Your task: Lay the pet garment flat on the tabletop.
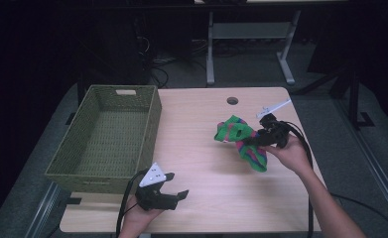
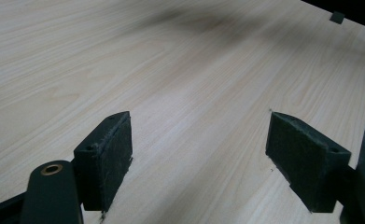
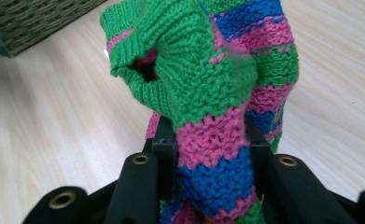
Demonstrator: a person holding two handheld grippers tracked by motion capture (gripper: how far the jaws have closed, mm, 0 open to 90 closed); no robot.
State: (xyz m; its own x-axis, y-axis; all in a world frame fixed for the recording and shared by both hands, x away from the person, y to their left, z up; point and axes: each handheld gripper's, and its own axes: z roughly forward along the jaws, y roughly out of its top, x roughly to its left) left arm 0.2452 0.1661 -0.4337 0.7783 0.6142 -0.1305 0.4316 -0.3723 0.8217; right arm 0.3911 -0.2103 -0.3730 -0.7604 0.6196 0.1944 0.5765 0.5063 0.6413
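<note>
The light wooden table (image 1: pixel 201 163) carried a woven green basket (image 1: pixel 107 139) at its left side. Right of centre, a striped green, pink and blue knitted piece (image 1: pixel 241 141) hung clamped between the right gripper's (image 1: pixel 261 139) jaws above the table. Near the front edge, the left gripper (image 1: pixel 176 186) gaped wide, holding nothing.

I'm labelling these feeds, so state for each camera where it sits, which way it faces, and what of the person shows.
High view: above the person's side, looking forward and down on the table and wicker basket; forearms and both hands show, left tool open, right tool gripping.
Left gripper view: rides the left tool, looking along its spread jaws at bare tabletop.
Right gripper view: rides the right tool, looking at the clamped knitted garment.
Shared: garment, basket and table appear in both high and right gripper views.
</note>
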